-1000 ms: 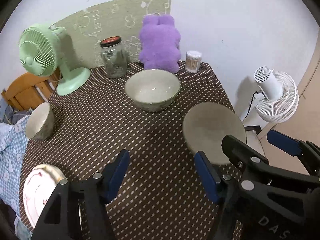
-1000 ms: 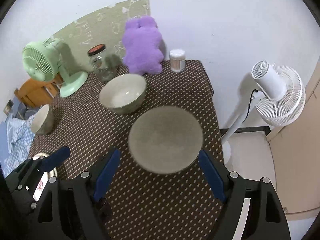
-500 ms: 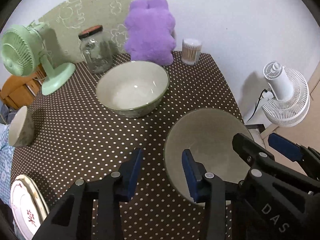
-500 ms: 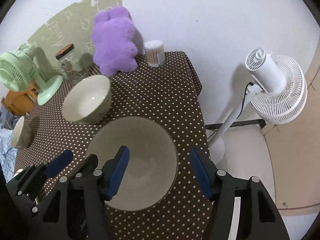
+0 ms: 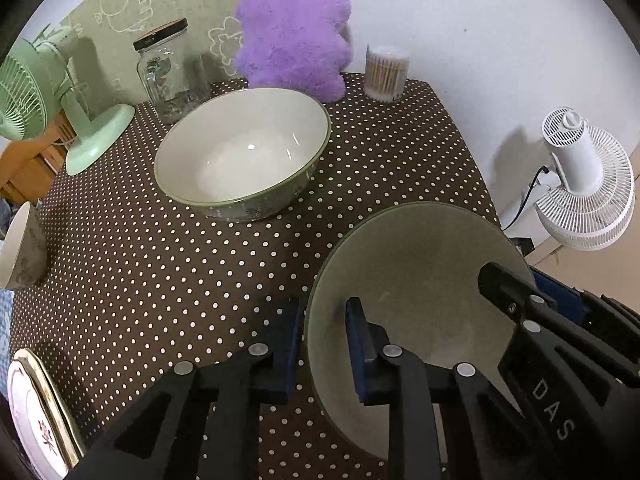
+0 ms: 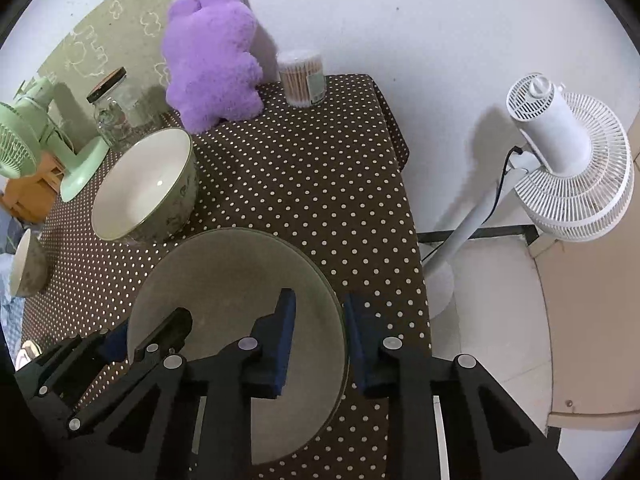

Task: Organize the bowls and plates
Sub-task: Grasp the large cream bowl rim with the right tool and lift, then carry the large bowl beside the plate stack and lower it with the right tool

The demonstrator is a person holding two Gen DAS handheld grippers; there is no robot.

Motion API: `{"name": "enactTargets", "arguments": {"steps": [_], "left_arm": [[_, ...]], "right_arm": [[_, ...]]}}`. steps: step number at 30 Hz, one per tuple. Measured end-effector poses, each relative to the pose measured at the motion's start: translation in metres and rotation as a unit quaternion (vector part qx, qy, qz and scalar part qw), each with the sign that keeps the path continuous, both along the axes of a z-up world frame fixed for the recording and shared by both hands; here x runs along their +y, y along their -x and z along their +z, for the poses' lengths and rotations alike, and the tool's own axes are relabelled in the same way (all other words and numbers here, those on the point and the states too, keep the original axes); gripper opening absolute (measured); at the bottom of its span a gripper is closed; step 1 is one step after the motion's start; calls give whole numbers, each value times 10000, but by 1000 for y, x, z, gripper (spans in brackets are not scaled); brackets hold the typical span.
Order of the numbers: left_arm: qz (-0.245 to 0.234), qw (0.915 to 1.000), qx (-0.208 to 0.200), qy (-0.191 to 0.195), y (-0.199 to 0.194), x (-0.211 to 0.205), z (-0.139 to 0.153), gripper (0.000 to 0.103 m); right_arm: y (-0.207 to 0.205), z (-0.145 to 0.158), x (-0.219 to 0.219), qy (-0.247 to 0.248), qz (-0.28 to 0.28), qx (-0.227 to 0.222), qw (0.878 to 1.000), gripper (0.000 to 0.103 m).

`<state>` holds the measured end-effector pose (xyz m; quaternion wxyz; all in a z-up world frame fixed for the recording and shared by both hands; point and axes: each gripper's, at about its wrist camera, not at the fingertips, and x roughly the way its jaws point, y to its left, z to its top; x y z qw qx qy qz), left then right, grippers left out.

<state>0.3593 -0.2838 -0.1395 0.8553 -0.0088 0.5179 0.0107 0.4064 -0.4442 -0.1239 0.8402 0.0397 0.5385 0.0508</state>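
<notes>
Grey-green bowl (image 5: 416,280) upright near table's right edge; bigger green-rimmed bowl (image 5: 244,152) behind it; small bowl (image 5: 20,248) far left; floral plate (image 5: 36,416) front-left corner.
</notes>
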Motion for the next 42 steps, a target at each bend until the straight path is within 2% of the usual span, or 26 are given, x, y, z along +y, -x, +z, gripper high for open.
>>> {"name": "enactTargets", "arguments": {"steps": [6,15,26,42], "left_arm": [[-34,10000,-17,-39,-4,-3,0,16],[-29,9999,110,-31,0,3,0,16],[4,9998,183,-25,38,33,12,16],[71,9996,243,109,109,99,28,16]], "right_arm": [[-4,-3,-1,39,10,5,10000,22],[5,1,2,-36,-70,132,9999,22],[38,9,25,-115,-14,261,9996,22],[117,37,92,-89,108,327,9994,22]]}}
